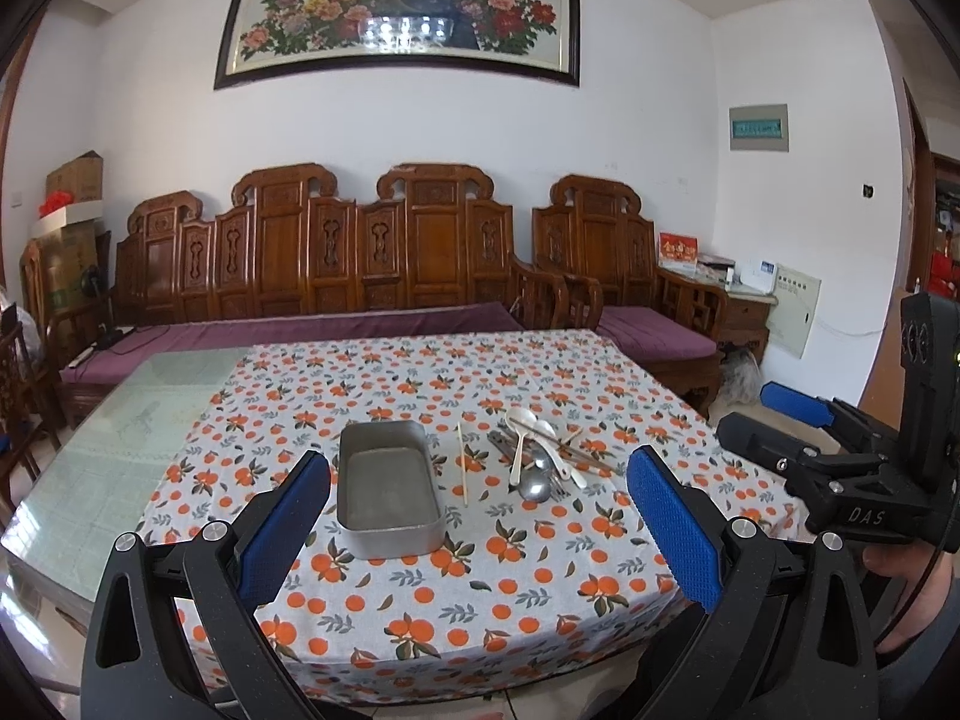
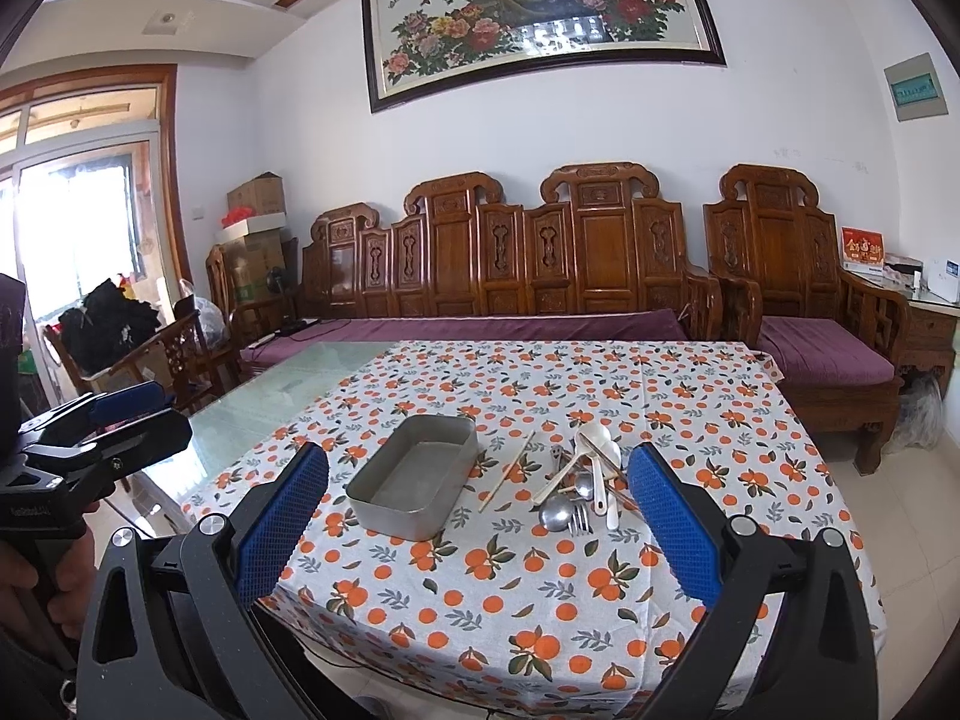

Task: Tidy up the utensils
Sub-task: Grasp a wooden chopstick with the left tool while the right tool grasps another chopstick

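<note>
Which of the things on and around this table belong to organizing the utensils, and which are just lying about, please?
For the job:
- metal tray, nothing in it
- utensil pile: white spoons, metal spoons, fork, chopsticks
- lone chopstick between tray and pile

Just lying about:
- orange-print tablecloth
- wooden bench
- cardboard boxes
- framed peacock painting

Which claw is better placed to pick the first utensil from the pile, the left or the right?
Probably the right claw. The utensil pile lies just ahead of its right finger, right of the empty metal box. The left claw, also open, faces mostly the box.
</note>
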`<state>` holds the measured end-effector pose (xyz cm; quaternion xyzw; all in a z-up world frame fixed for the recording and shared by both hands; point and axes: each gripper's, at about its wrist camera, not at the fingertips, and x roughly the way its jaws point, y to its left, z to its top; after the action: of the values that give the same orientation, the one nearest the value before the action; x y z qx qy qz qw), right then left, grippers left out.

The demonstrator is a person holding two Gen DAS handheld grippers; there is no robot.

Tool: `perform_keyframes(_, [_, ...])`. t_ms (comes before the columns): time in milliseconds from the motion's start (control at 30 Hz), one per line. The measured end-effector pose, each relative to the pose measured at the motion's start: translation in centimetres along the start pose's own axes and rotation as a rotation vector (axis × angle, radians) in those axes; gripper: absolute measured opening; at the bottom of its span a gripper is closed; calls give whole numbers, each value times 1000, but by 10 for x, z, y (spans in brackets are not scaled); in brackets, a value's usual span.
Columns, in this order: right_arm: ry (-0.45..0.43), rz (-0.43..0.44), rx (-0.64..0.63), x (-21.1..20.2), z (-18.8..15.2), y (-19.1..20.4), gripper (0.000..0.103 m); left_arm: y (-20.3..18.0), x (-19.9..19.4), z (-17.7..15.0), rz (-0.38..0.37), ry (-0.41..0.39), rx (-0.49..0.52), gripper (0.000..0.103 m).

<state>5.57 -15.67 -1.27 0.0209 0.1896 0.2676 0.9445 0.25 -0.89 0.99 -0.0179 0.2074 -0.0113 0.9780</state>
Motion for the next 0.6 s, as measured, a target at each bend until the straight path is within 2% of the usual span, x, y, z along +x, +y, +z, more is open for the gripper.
perform_keyframes(233, [55, -26, 16, 24, -11, -21, 89, 6, 29, -8, -15, 60, 0, 96])
perform_keyframes(600, [142, -63, 29, 76, -24, -54, 75, 0, 84, -7, -67, 146, 62, 95])
